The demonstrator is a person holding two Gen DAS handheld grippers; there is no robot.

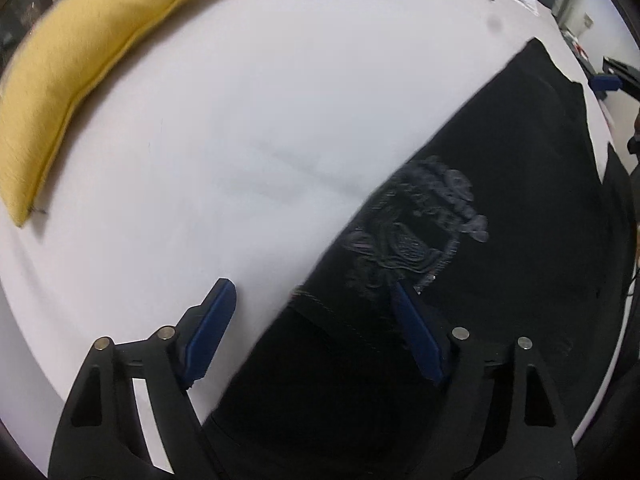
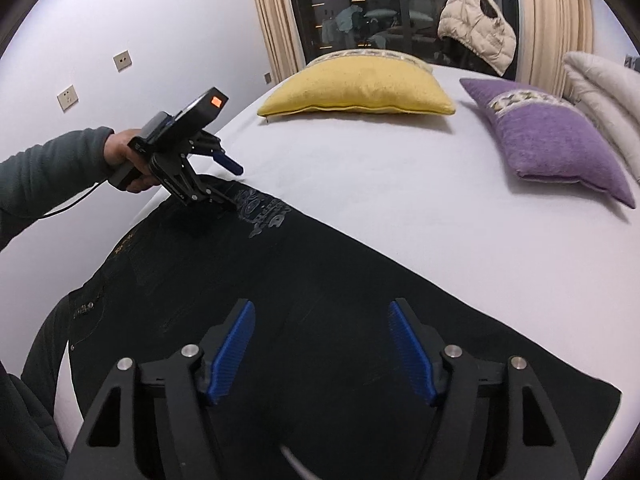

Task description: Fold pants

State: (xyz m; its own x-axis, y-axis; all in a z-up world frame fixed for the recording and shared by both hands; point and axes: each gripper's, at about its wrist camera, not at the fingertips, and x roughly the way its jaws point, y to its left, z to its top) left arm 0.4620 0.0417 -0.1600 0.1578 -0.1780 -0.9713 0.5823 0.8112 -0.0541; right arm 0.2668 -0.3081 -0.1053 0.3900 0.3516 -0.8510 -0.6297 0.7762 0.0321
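Black pants (image 2: 320,280) lie flat across a white bed (image 2: 400,184), with a grey embroidered design (image 2: 260,212) near their far edge. My left gripper (image 1: 312,312) points steeply down at that edge and is open. One of its blue pads (image 1: 216,320) is over the sheet, the other over the black pants (image 1: 520,240) beside the design (image 1: 420,220). In the right wrist view the left gripper (image 2: 232,186) is held by a hand in a grey sleeve. My right gripper (image 2: 322,320) hovers open over the middle of the pants, nothing pinched between its pads.
A yellow pillow (image 2: 356,88) and a purple pillow (image 2: 552,140) lie at the far side of the bed, with pale bedding (image 2: 600,88) at the right. The yellow pillow (image 1: 80,60) also shows up left of the left gripper. A beige vest (image 2: 476,28) hangs by the dark window.
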